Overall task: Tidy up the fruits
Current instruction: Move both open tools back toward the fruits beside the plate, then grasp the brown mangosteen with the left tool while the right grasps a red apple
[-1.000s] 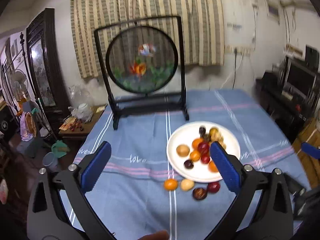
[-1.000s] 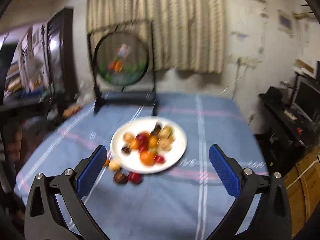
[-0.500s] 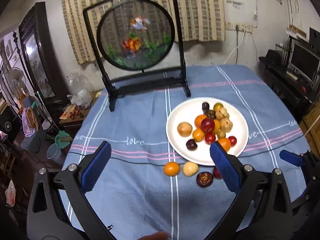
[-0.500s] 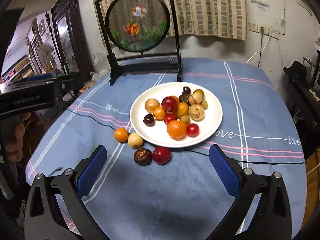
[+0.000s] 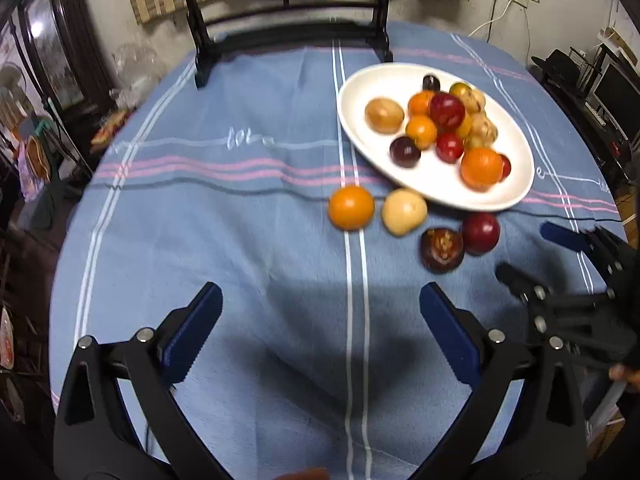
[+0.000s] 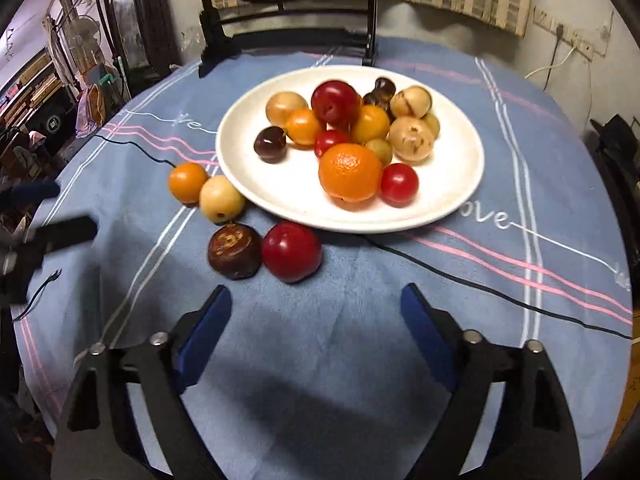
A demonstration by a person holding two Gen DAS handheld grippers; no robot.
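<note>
**Four fruits off the plate, both grippers spread wide above the desk**

A white plate [image 6: 460, 184] sits on the blue striped cloth [image 6: 360, 292] covering the desk. It holds a loose heap of fruit: a large orange [image 6: 350, 172] toward the near side with a small red fruit [image 6: 399, 184] touching it, a big red plum [image 6: 335, 100] toward the back, two smaller orange fruits, a dark purple one [image 6: 271, 144] on the left part of the plate, and several tan and yellowish round fruits on the right. A dark brown piece lies at the far side of the heap; what it is cannot be told.

Four fruits lie on the cloth outside the plate, close to its near-left rim. A small orange fruit [image 6: 187, 182] and a pale yellow fruit [image 6: 221, 199] touch each other, the yellow one just beside the rim. Nearer the camera, a dark brown fruit [image 6: 234, 251] and a red plum [image 6: 291, 251] sit side by side, touching.

The right gripper [image 6: 316, 316] hovers over bare cloth just short of that pair, its jaws wide apart and holding nothing. The left gripper [image 5: 320, 320] is likewise spread wide and empty, over the cloth near the desk's front. In its view the same four loose fruits lie ahead and to the right, and the right gripper shows at the right edge.

A black stand [image 6: 288, 36] with a round screen stands behind the plate.
</note>
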